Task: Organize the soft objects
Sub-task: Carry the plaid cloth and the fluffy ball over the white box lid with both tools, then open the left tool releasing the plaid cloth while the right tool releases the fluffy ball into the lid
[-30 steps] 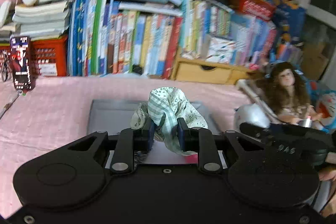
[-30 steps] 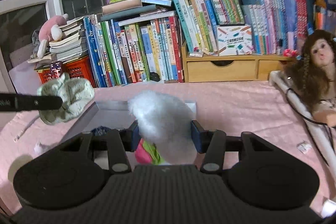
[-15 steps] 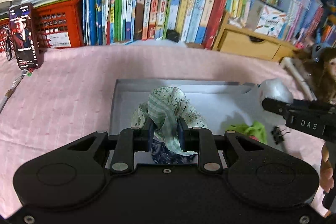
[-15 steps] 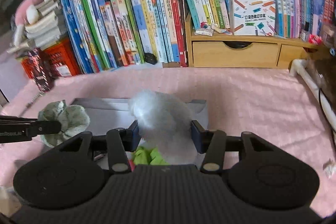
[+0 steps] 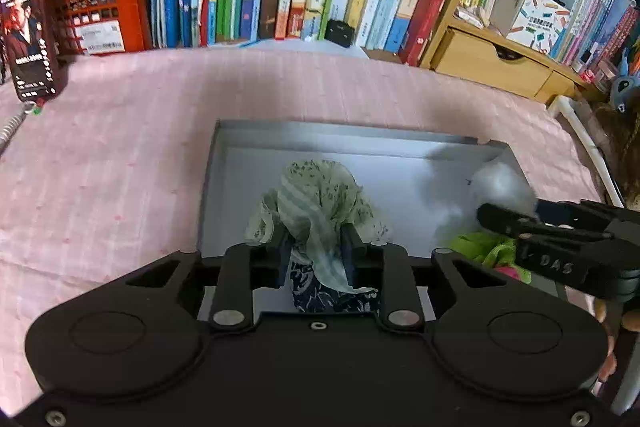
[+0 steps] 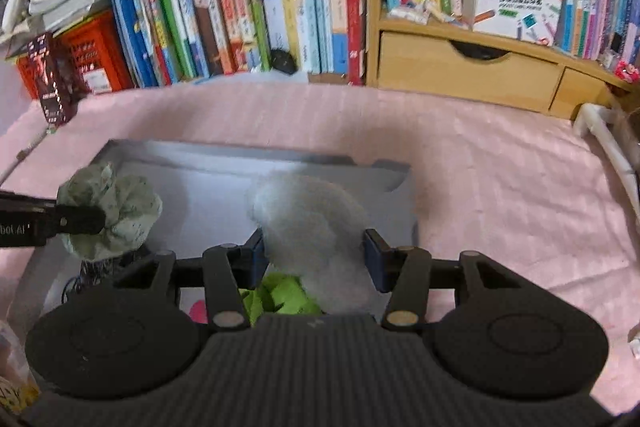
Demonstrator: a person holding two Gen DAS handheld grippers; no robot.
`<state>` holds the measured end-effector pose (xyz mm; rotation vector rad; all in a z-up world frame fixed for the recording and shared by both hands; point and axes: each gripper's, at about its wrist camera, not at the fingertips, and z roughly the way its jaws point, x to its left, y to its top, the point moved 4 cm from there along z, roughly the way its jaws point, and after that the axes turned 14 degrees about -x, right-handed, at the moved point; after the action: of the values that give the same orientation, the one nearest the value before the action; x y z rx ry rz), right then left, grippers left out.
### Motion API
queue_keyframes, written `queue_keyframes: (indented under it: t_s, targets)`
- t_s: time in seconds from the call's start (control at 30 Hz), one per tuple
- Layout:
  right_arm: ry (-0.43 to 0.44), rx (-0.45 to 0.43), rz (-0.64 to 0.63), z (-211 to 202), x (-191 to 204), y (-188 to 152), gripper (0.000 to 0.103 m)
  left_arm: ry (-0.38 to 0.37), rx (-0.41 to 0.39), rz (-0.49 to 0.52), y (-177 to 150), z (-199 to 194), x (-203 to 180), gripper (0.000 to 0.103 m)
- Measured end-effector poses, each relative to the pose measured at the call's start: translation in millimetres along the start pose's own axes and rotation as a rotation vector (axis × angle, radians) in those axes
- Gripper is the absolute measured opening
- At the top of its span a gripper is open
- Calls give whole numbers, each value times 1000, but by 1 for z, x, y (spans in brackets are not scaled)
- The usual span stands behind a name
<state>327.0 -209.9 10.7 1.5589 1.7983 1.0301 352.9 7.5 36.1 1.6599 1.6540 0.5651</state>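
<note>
Left wrist view: both loads are over the grey box [image 5: 224,163], neither yet released.

You hold the green patterned cloth [image 5: 320,203] pinched in your left hand-held gripper [image 5: 316,251], above a dark blue patterned item [image 5: 320,293] already lying in the box on the pink surface [image 5: 100,163]. Your right hand-held gripper [image 6: 314,259] is closed on the white fluffy ball [image 6: 308,223], over the box's right end. A lime-green piece [image 6: 280,297] and a pink one [image 6: 198,311] already sit inside, so I judge the sorting well advanced; what remains, by my reading, is lowering and letting go of both. The left wrist view shows the blue item plainly and the right hand-held gripper side-on; the right wrist view shows the ball's full width between the jaws. Whether more soft items wait outside the box cannot be told.
</note>
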Motion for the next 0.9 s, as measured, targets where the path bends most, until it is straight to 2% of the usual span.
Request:
queue_keyframes:
  t_s: [0.2,0.3,0.33,0.47,0.6,0.77,0.9]
  targets:
    - [8,12,-29,3,7,-3,56,-4,13,-10,-2,2,-1,28]
    - [9,4,-9,0,5,-2,61,-18,10,2,-2,-3,-5,34]
    - [9,-1,-6,-2,5,-1,68,-22,7,4,-2,-5,-7,34]
    - [21,-24,2,-13,5,2,71,-26,-8,5,0,-13,-10,41]
    - [34,-62,6,-29,5,8,73,-29,-51,34,1,-29,-16,49]
    - [53,-124,2,-56,6,14,80,-38,-123,107,1,-59,-29,66]
    - [60,-171,-23,-79,8,14,83,-55,-176,142,-3,-84,-38,74]
